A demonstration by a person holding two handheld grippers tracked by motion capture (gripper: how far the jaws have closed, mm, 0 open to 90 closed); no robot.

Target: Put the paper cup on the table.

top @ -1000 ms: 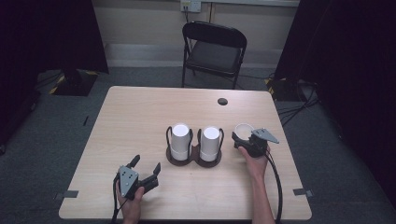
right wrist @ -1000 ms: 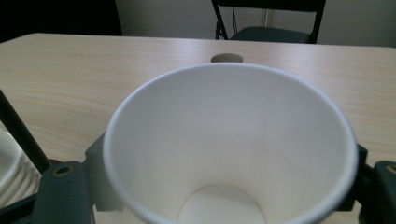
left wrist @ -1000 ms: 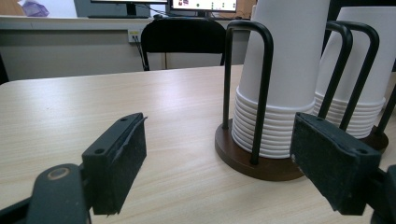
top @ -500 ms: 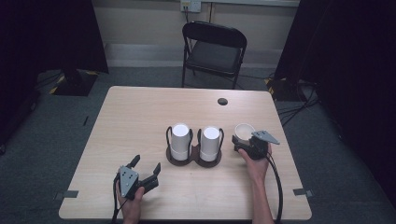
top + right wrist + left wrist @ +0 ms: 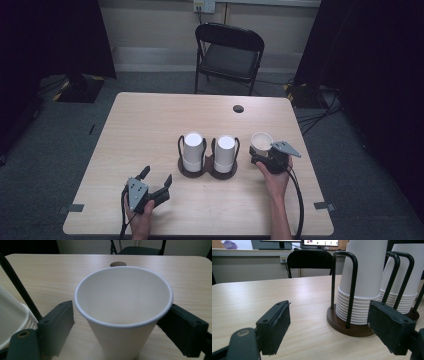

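Cup (image 5: 123, 312) stands upright, white, open-mouthed, empty.

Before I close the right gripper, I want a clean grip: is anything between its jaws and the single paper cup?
Nothing visible. The paper cup stands upright between the right gripper's open jaws, which have just been opening.

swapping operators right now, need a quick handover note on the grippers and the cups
Right gripper: jaws have just been opening; the single paper cup stands upright between them on the table, apparently released.
Left gripper: open, holding nothing, resting near the table's front edge.
Two stacks of upturned cups sit in the black wire holder.
Done: one cup set out right of the holder.
Left: back the right gripper away.
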